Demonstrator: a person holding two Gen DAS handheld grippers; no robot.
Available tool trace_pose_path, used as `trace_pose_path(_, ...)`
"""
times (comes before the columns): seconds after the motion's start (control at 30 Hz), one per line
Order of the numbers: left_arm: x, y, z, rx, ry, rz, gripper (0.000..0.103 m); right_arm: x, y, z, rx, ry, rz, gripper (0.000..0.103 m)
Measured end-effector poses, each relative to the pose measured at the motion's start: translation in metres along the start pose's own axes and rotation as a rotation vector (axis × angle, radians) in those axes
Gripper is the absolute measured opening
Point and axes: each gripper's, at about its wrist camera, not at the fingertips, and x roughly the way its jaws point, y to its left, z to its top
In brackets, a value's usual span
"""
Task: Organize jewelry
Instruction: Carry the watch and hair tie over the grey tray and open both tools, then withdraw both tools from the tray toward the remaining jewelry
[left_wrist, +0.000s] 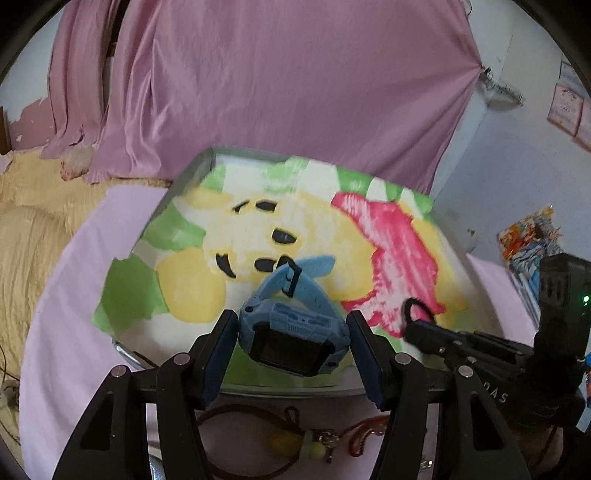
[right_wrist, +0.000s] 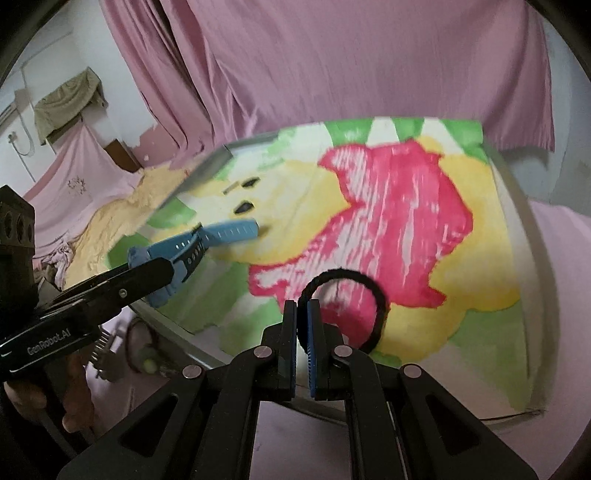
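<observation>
My left gripper (left_wrist: 293, 325) is shut on a blue watch (left_wrist: 291, 328) by its case, held above the near edge of a tray (left_wrist: 199, 166) lined with a colourful cartoon cloth. The watch strap (right_wrist: 221, 232) sticks out over the tray. My right gripper (right_wrist: 303, 310) is shut on a black hair tie (right_wrist: 369, 288), whose loop hangs over the red part of the cloth. The right gripper also shows in the left wrist view (left_wrist: 413, 326) with the hair tie (left_wrist: 417, 306). The left gripper shows at the left of the right wrist view (right_wrist: 155, 273).
Below the tray's near edge, a brown cord necklace (left_wrist: 236, 413) with beads (left_wrist: 295, 443) and a reddish bracelet (left_wrist: 365, 432) lie on the pink sheet (left_wrist: 66, 295). Pink curtains (left_wrist: 295, 92) hang behind. A yellow blanket (left_wrist: 29, 229) lies to the left.
</observation>
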Motion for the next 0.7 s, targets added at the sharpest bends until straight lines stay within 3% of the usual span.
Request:
trace_pose_path(0.07, -0.003, 0.0, -0.002, 0.004, -0.007, -0.007, 0.063, 0.002, -0.001, 0.001, 0.005, -0.003, 0.005, 0.006)
trace_pose_path(0.1, -0.004, 0.0, -0.002, 0.002, -0.011, -0.013, 0.074, 0.002, 0.0, 0.001, 0.006, -0.007, 0.005, 0.007)
trace_pose_path(0.17, -0.008, 0.001, -0.002, -0.006, -0.038, -0.013, 0.082, -0.002, 0.001, 0.0, 0.004, -0.019, -0.004, 0.016)
trace_pose_path(0.23, -0.014, 0.0, -0.003, 0.004, -0.072, 0.0, 0.082, -0.008, 0.0, -0.003, 0.003, -0.045, -0.025, 0.04)
trace_pose_path(0.37, -0.027, -0.005, -0.009, 0.031, -0.127, 0.033, 0.086, -0.033, -0.001, -0.013, 0.02, -0.142, -0.054, 0.042)
trace_pose_path(0.53, -0.053, -0.012, -0.024, 0.06, -0.245, 0.044, 0.102, -0.072, 0.001, -0.033, 0.024, -0.288, -0.107, 0.068)
trace_pose_path(0.7, -0.08, -0.019, -0.049, 0.085, -0.363, 0.049, 0.103, -0.108, 0.004, -0.06, 0.012, -0.416, -0.172, 0.087)
